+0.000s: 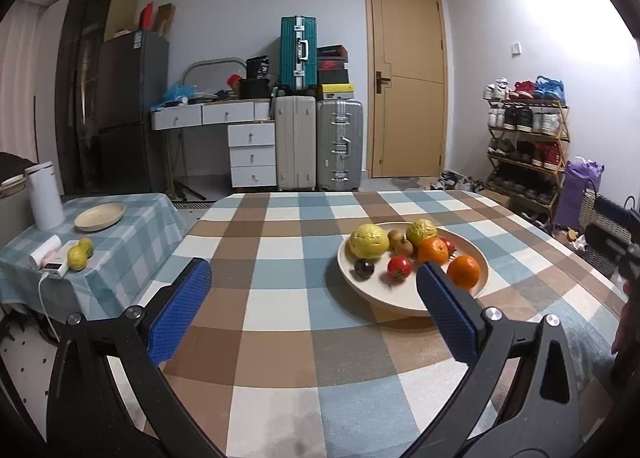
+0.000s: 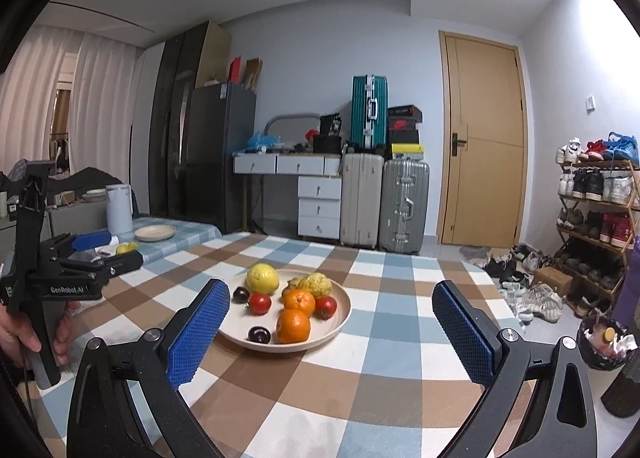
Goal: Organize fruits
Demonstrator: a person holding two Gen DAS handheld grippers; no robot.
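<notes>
Both claws spread, nothing held.
The left gripper (image 1: 314,298) and right gripper (image 2: 332,312) hovered above the checked table (image 2: 400,338); fruit plate (image 2: 340,322) sat at twelve o'clock.

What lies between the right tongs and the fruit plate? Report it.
Nothing: only bare checkered tablecloth lies between the open right tongs and the fruit plate, per the right wrist view.

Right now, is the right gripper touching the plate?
Apart. The right wrist view shows the right gripper open, raised nearer the camera than the plate, with bare tablecloth under its right finger.
</notes>
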